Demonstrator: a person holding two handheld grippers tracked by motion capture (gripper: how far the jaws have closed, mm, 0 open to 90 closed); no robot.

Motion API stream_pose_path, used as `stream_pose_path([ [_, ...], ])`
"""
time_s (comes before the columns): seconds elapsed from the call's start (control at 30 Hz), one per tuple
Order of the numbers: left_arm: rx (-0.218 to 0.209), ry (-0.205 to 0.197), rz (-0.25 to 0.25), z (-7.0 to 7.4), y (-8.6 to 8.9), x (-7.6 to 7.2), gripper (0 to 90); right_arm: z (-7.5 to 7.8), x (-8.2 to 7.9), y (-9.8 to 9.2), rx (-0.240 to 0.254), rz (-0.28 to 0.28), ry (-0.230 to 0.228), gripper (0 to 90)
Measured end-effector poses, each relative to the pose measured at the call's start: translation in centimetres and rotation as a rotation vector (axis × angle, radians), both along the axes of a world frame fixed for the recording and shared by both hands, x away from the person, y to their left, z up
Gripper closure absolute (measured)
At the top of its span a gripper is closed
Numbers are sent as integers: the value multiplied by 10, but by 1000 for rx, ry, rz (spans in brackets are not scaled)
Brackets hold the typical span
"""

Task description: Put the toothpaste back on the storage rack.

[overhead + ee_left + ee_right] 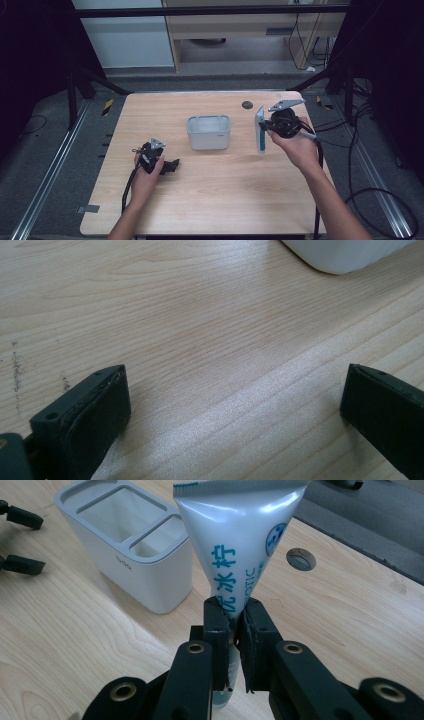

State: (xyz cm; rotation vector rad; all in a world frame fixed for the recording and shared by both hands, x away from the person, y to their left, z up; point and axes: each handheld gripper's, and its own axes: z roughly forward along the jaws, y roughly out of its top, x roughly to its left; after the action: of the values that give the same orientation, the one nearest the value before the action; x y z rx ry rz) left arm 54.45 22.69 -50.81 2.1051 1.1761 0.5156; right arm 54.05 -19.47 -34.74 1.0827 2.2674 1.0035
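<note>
- The right gripper [234,611] is clenched on a white tube [240,540] with blue lettering; the jaws pinch it at its narrow end, and the flat crimped end points away from the camera in the right gripper view.
- In the high view, the tube [260,129] is held off the table [210,200], upright, at 3 o'clock of the white holder [209,132] and apart from it.
- The holder stands near the table centre; its top is divided into compartments [125,515].
- The left gripper [172,166] is released: its jaws stand wide apart above bare wood, at 8 o'clock of the holder.
- A round dark grommet [247,105] sits in the tabletop at 1 o'clock of the holder.
</note>
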Motion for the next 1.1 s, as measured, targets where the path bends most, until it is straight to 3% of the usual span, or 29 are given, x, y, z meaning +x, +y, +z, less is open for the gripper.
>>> stream_pose_path([
  [0.6, 0, 0, 0, 0, 0, 0, 0, 6, 0, 3, 43, -12, -41, 830],
  [1.1, 0, 0, 0, 0, 0, 0, 0, 25, -2, 25, 92, 6, -102, 830],
])
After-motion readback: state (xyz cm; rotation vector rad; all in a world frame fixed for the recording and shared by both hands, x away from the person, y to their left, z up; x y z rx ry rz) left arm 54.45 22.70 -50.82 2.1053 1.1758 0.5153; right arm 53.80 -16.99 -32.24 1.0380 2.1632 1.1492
